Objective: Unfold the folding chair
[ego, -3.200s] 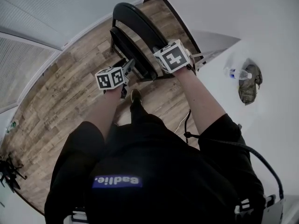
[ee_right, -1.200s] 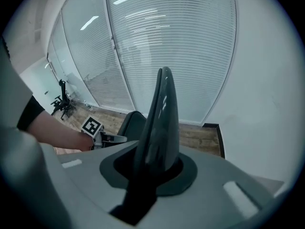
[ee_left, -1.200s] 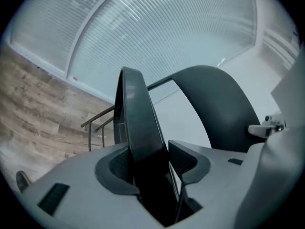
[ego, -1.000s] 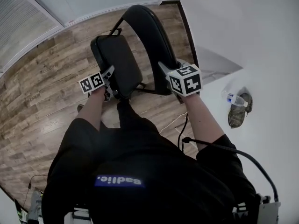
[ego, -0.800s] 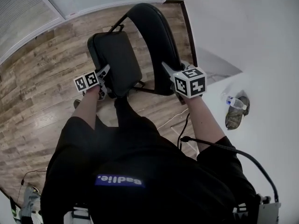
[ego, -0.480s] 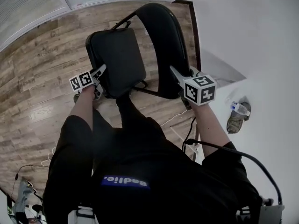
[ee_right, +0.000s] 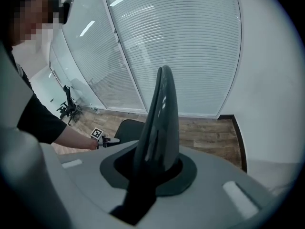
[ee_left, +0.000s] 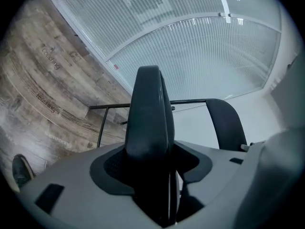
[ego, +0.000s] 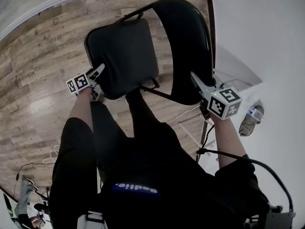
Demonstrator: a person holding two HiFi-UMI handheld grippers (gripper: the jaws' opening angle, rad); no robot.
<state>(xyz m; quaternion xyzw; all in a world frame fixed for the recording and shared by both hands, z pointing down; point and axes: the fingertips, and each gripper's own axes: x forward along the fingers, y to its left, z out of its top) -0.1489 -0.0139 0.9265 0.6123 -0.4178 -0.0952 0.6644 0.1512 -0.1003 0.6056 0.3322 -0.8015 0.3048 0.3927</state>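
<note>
Currently the chair (ego: 186,37) stands on the wood floor (ego: 43,56), directly ahead of the person's legs (ego: 143,123). Seat (ego: 121,56) is swung out away from the backrest (ego: 190,66), padded face up toward the head camera. A strip of floor shows between the two, crossed by a thin frame bar (ego: 159,92) at the chair's near end. Looks close to fully open, can't confirm the seat is all the way down.

Left gripper (ego: 98,73): at the chair's near-left corner, on the seat's edge. Jaws opening. Left gripper view has the seat edge-on between them, with a thin line of light between the pad and one jaw, so no pinch on it. Backrest shows beyond the seat on the right of that view, and the chair's thin black tube (ee_left: 101,128) on the left.

Right gripper (ego: 197,81): at the chair's near-right side, jaws clamped on the backrest's edge. Right gripper view shows that edge rising straight out from between the jaws, no gap either side. Same view catches the seat low on the left with the other gripper at its rim.

Around the chair: slatted blinds (ee_right: 181,42) on the far side. To the chair's right, well apart, a plastic bottle (ego: 253,111) lies beside a camouflage-patterned item (ego: 246,124) on a white surface (ego: 271,56). Black cable (ego: 252,162) runs from the right forearm back toward the person, on the chair's near side.
</note>
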